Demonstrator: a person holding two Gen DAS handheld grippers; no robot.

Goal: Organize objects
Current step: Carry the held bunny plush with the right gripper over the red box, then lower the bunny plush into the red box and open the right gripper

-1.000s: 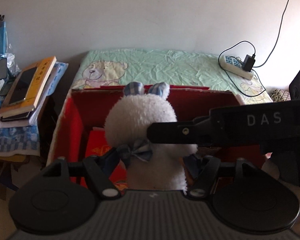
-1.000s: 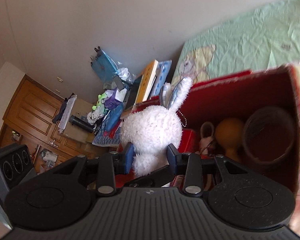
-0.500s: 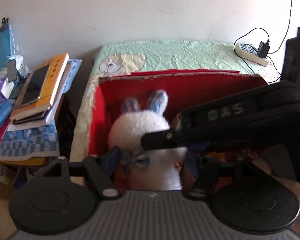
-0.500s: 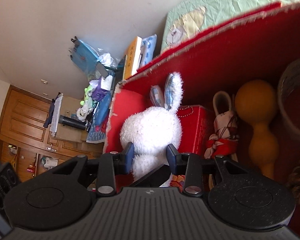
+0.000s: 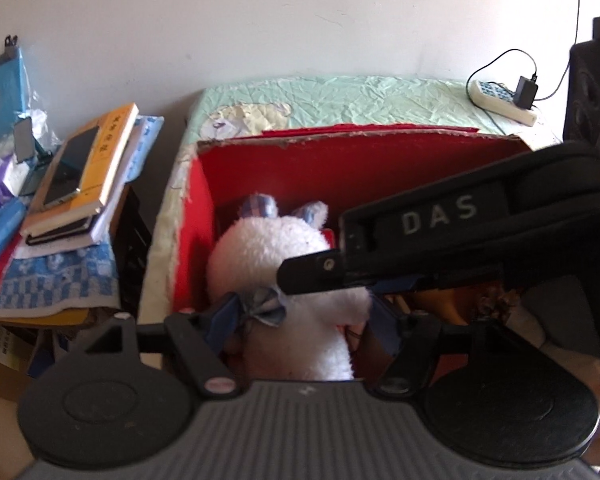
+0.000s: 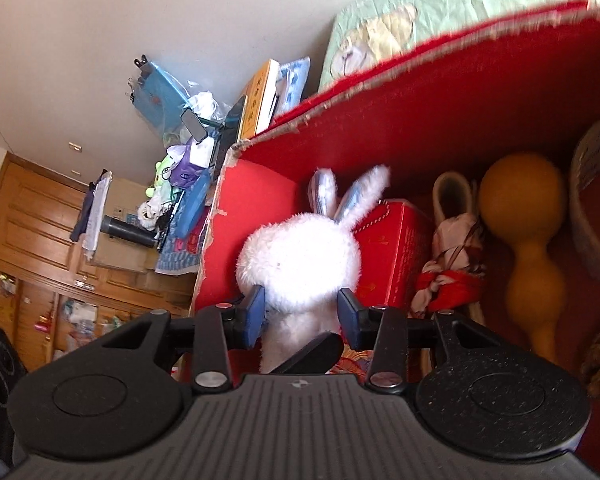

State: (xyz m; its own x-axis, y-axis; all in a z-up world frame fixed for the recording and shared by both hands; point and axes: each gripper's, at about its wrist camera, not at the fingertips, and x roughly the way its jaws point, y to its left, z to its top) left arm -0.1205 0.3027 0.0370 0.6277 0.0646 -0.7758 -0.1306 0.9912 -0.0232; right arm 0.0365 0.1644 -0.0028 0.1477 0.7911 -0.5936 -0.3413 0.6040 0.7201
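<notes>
A white plush rabbit with blue checked ears and bow sits low inside the open red box, at its left end. My left gripper stands around its body with the blue pads spread wide apart. My right gripper stands around the same rabbit from the other side, its pads now apart beside the neck. The right gripper's black body crosses the left wrist view.
In the box lie a small red carton, a little doll with red cloth, an orange gourd, a round tin. Books with a phone stack at the left. A power strip lies on the green sheet.
The rabbit has gone down from above the box rim into the box's left end. The right gripper's pads have spread apart off the rabbit.
</notes>
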